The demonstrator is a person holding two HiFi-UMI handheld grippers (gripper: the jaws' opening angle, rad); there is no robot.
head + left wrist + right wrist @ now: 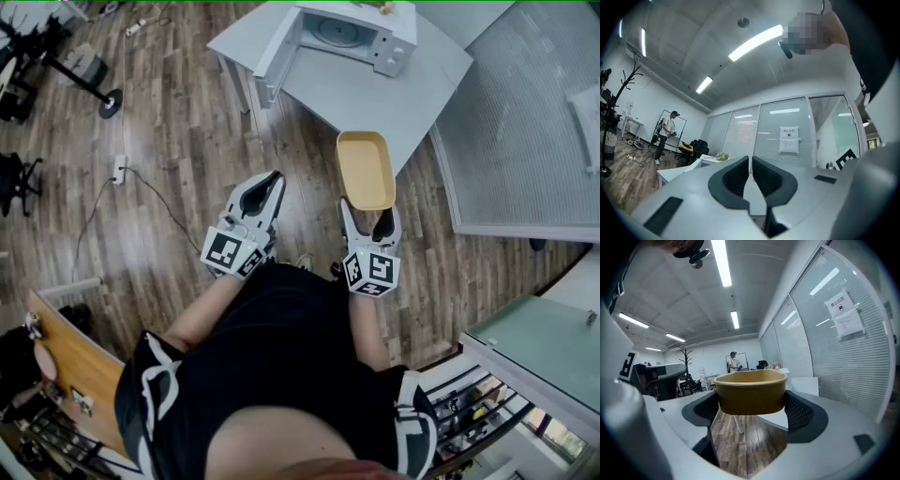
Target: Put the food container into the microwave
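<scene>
A tan rectangular food container (366,170) (750,391) is held level above the wood floor, with my right gripper (369,221) (751,408) shut on its near end. It looks empty. The white microwave (349,36) stands on the grey table (412,103) ahead, its door (276,52) swung open to the left, the turntable visible inside. My left gripper (266,199) (750,178) hangs to the left of the container, shut and holding nothing.
Cables and a power strip (119,170) lie on the floor at left. A chair base (89,82) stands at far left. A glass partition with blinds (525,141) runs along the right. A person (664,136) stands far off in the room.
</scene>
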